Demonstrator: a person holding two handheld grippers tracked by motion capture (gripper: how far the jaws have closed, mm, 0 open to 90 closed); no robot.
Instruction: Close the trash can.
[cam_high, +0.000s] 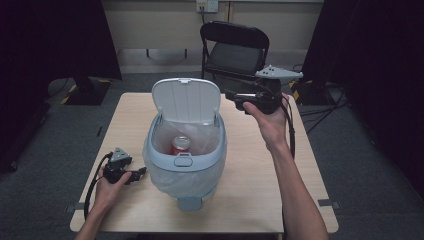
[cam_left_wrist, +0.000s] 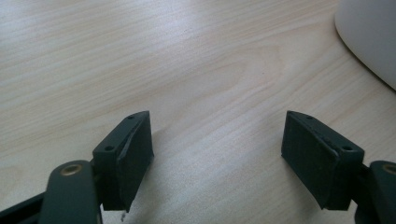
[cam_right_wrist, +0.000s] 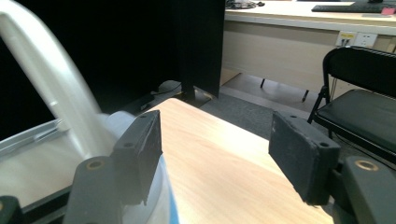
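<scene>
Ahead of me a black folding chair (cam_high: 235, 50) stands on grey carpet (cam_high: 45, 165), beige desk (cam_right_wrist: 299, 37) behind, dark curtains flanking.

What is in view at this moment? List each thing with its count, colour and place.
table: one, light wood, centre of the high view.
bin: one, pale grey-blue with a white liner, mid-table, toward the near edge.
bin lid: one, white, hinged open and standing upright at the bin's far side.
can: one, red, inside the bin.
folding chair: one, black, beyond the table's far edge.
desk: one, light wood, in the background of the right gripper view.
left tongs: black, open, empty, low over the table left of the bin.
right tongs: black, open, empty, raised beside the lid.
</scene>
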